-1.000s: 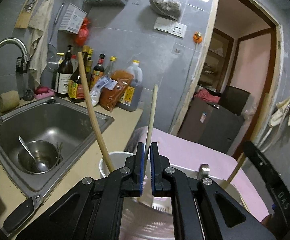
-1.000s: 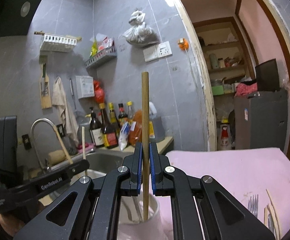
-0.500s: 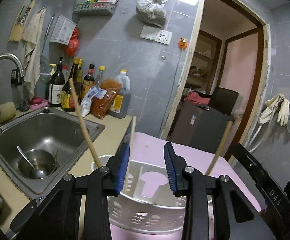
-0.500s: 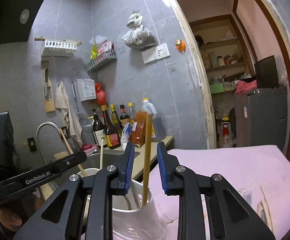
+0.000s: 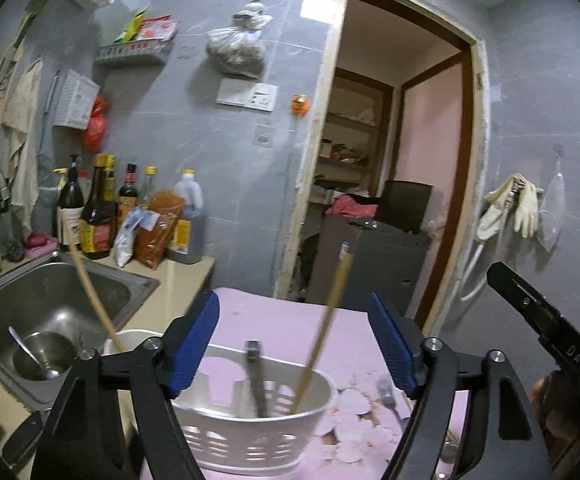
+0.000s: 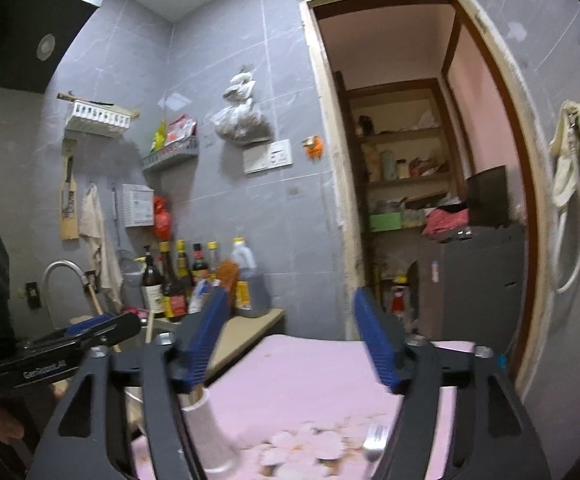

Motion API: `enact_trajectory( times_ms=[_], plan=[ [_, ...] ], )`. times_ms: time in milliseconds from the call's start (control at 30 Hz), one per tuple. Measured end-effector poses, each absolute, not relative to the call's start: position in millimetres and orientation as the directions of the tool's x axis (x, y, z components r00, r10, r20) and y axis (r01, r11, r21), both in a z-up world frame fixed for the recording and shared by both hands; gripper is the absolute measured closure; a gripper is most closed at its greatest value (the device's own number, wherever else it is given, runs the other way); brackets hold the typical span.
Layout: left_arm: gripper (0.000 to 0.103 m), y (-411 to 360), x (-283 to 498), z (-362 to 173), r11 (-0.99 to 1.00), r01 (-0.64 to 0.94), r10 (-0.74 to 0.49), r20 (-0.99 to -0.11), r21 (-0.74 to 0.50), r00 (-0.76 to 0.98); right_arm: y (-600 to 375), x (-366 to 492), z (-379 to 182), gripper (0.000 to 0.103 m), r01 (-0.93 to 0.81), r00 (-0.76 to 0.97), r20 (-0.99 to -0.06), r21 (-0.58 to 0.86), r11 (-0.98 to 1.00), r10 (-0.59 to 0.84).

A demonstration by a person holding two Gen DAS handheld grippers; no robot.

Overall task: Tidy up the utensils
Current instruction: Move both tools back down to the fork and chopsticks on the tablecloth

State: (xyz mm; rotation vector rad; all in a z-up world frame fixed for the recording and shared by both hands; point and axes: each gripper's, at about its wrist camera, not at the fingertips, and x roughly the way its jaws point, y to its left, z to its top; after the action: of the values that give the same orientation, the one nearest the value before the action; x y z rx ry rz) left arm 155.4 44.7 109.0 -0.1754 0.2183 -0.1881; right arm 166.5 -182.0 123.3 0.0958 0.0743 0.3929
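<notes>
Currently, items run from largest to smallest, placed relative to the grippers.

Doorway: ahead of both grippers, open; dark cabinet standing inside it.
Wall: grey tile, ahead-left of both grippers; closes off travel past the counter.
Table: pink cover, directly below and ahead of both grippers; bare surface runs up to its far edge in front of the doorway.
Sink: steel, left of the left gripper, lower; metal bowl with a spoon lying in its basin.
Counter edge: between sink and table; bottles stand along the wall behind it.
Left gripper: jaws have just been opening, now spread wide; nothing clamped. Blue pads flank the basket without touching it.
Right gripper: jaws have just been opening, now spread wide; nothing between the pads.
Utensil basket: white, slotted wall, just below the left gripper, on the table.
Wooden chopstick: stands in the basket, leaning right; free of both pads.
Dark-handled utensil: upright in the basket, centred below the left gripper.
White cup: below the right gripper's left finger; blurred.
Fork: on the table by the right gripper's right finger.
</notes>
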Motion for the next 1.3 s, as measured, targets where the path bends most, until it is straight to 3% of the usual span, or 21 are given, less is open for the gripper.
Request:
enact_trajectory(
  times_ms=[200,267,667,1133,1200,1300],
  plan=[
    [0.008,16,151,106,0.957,0.23,-0.262,-0.191,-0.174,0.946,-218,156,125,0.014,-0.311,0.947,-0.062,0.082,0.947,0.316],
    [0.006,7,150,102,0.956,0.237,-0.268,-0.195,-0.171,0.943,-229,152,122,0.0,-0.295,0.952,-0.062,0.074,0.953,0.299],
    [0.006,-50,155,63,0.94,0.315,-0.34,-0.318,-0.131,0.885,-274,155,94,0.0,-0.228,0.959,-0.17,0.021,0.973,0.228],
    [0.006,-81,196,13,0.95,0.293,-0.3,-0.577,-0.109,0.759,-295,195,46,0.0,-0.21,0.904,-0.374,0.029,0.977,0.206],
    [0.006,-84,205,6,0.949,0.293,-0.301,-0.613,-0.118,0.73,-298,204,39,0.004,-0.217,0.883,-0.417,0.049,0.975,0.217],
    [0.007,-88,220,-2,0.948,0.295,-0.298,-0.664,-0.121,0.686,-301,218,30,0.019,-0.226,0.842,-0.486,0.078,0.971,0.235]
  ],
)
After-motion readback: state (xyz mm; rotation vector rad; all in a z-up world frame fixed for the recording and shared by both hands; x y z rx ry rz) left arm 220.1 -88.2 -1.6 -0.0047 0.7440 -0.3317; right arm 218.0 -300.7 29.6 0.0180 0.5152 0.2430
